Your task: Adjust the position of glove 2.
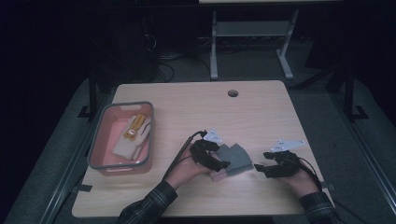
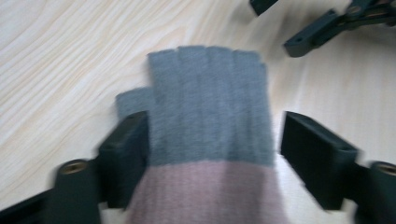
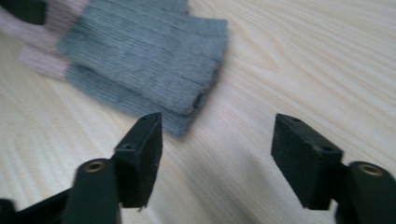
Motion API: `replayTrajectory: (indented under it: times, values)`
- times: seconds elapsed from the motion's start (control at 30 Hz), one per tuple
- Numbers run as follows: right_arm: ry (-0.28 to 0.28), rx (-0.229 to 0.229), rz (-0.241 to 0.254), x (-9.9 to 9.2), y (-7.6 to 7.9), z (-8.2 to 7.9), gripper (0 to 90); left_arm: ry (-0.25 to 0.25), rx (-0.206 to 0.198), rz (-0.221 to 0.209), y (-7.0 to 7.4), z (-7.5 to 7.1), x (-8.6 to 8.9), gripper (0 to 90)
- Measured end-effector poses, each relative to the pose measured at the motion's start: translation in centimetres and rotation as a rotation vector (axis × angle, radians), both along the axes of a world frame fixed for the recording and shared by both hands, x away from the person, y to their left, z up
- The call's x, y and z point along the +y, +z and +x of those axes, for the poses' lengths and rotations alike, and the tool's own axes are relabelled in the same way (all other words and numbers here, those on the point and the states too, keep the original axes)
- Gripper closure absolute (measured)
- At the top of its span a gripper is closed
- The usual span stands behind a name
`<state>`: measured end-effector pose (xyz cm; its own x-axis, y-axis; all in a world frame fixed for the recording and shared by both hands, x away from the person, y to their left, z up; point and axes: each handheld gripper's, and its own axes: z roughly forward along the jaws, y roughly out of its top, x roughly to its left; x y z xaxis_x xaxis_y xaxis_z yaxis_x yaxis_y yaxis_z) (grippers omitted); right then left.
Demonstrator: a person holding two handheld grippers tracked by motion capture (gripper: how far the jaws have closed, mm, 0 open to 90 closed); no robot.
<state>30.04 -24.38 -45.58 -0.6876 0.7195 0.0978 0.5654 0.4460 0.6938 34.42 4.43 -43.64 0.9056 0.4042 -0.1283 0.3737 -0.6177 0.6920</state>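
Two grey fingerless gloves (image 1: 237, 157) with pink cuffs lie stacked flat on the wooden table (image 1: 243, 116). In the left gripper view the top glove (image 2: 210, 102) points away from me, its pink cuff nearest. My left gripper (image 1: 224, 165) straddles it at the cuff end. The jaws of the left gripper (image 2: 215, 128) stand open, the left one against the glove's edge, the right one clear of it. My right gripper (image 1: 260, 161) hovers just right of the gloves (image 3: 144, 60). The right gripper (image 3: 217, 123) is open with bare table between its jaws.
A pink bin with a grey rim (image 1: 95, 140) stands at the table's left and holds a pale glove with yellow parts (image 1: 133, 137). A cable hole (image 1: 232, 93) sits near the far edge. Table legs and cables stand on the floor beyond.
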Motion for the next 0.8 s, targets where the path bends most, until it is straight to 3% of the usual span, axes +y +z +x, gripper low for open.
replayTrajectory:
  times: [0.13, 0.37, 0.53, 0.8]
  values:
    - [-0.020, 0.008, -0.007, -0.2, -0.4, 0.4, 26.7, 0.005, -0.014, 0.013, -0.5, 0.2, -0.3, 13.1]
    - [-0.042, 0.010, -0.038, -0.2, -1.1, 0.7, 20.4, -0.022, -0.011, 0.053, -1.9, 0.2, -1.1, 12.7]
    - [-0.058, -0.004, -0.044, -0.3, -1.2, 0.9, 16.8, -0.019, -0.048, 0.071, -2.3, -0.1, -1.4, 12.5]
    - [-0.072, 0.005, -0.070, -0.2, -1.5, 1.0, 13.6, -0.022, -0.071, 0.072, -2.6, -0.2, -1.4, 12.5]
